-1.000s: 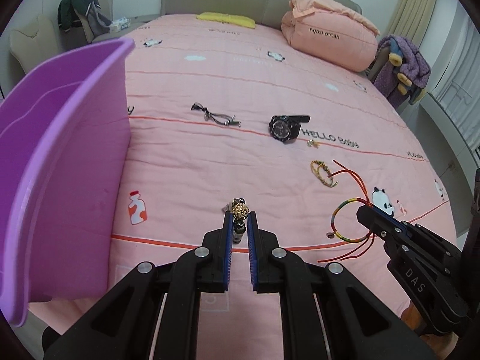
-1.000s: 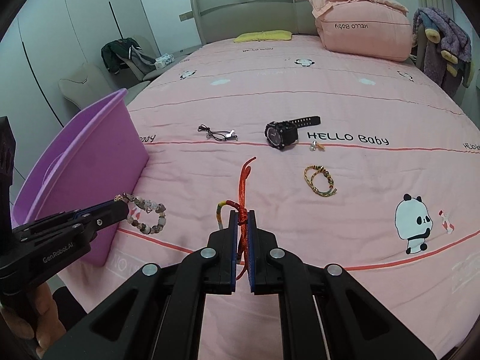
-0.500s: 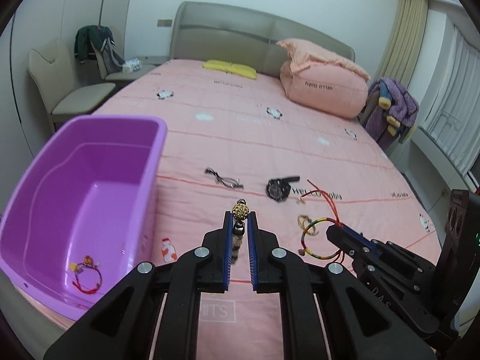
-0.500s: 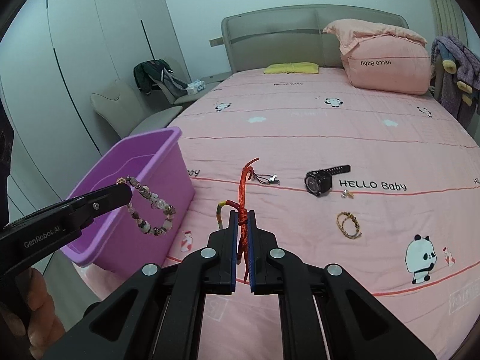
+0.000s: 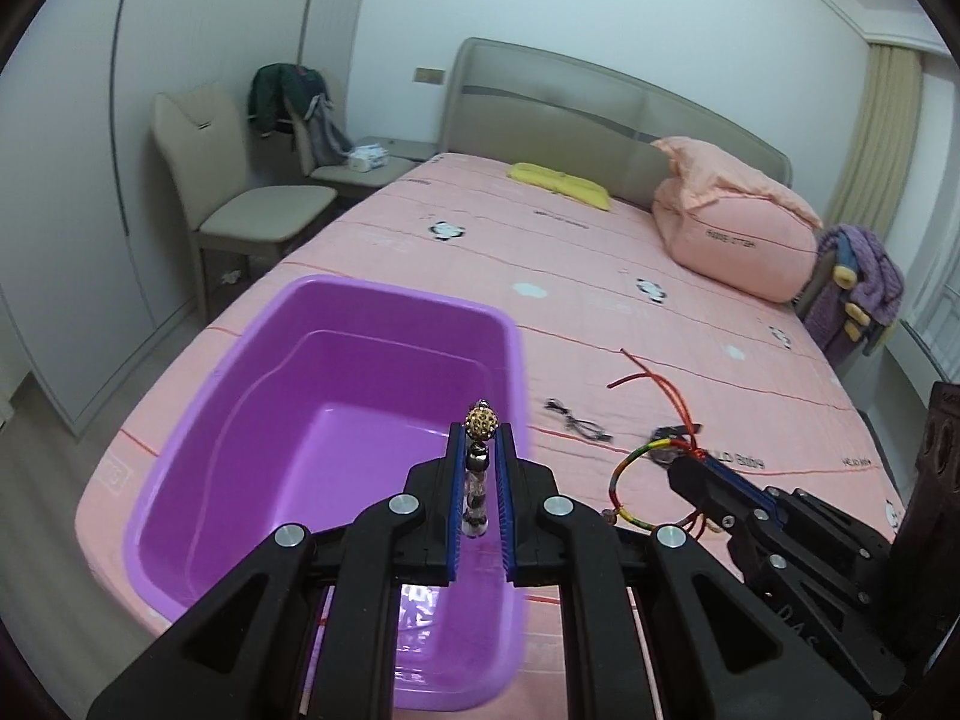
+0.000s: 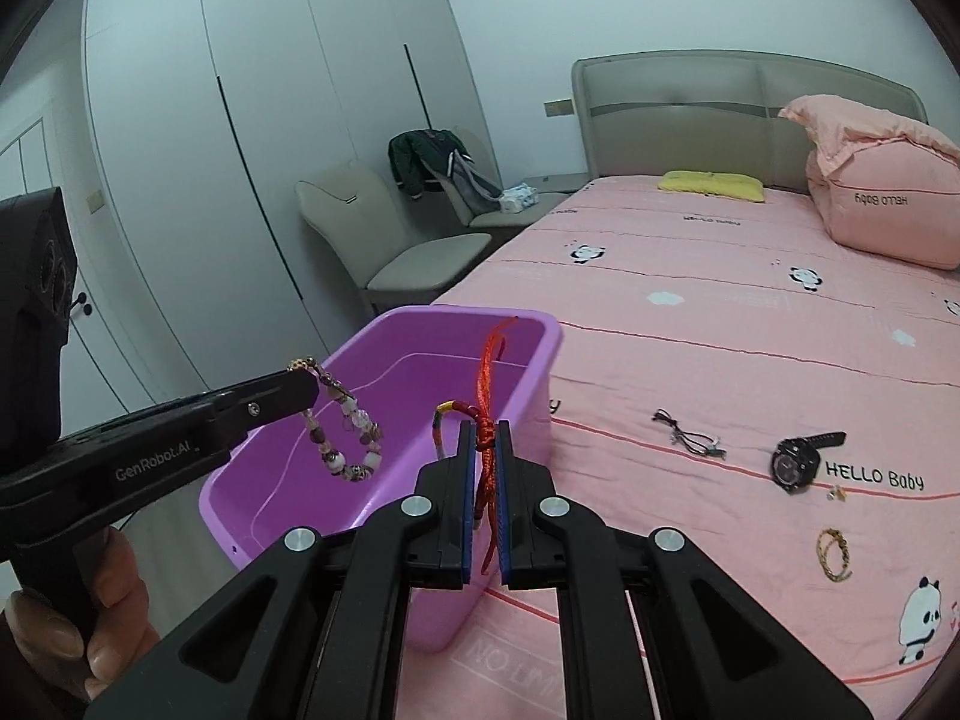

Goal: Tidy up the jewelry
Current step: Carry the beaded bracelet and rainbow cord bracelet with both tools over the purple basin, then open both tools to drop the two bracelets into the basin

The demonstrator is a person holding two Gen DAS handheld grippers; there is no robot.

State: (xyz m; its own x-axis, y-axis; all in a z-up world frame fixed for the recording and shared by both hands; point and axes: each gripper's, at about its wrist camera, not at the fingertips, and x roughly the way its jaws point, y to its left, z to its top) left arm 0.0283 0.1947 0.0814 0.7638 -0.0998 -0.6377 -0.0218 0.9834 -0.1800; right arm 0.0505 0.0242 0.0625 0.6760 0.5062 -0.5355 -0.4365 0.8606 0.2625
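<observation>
The pink bed (image 5: 600, 324) fills both views; the purple bin (image 6: 384, 360) stands on its near corner, close to the bed's edge, with floor and a chair (image 5: 240, 204) beyond. My left wrist view looks straight into the bin and shows bare bottom below the left gripper (image 5: 480, 438), which I hold clamped on a beaded bracelet (image 5: 478, 480) with a gold ball on top. Only my right wrist view shows that bracelet hanging as a loop over the bin's interior, and my hand (image 6: 114, 606) on the left handle. The right gripper (image 6: 487, 438) is closed on the red cord of a woven string bracelet (image 6: 489, 396), beside the bin's right wall. On open bedspread to the right lie a black watch (image 6: 798, 462), a dark cord piece (image 6: 687, 435), a yellow braided bracelet (image 6: 834, 552) and a tiny metal piece (image 6: 837, 493), all well apart.
</observation>
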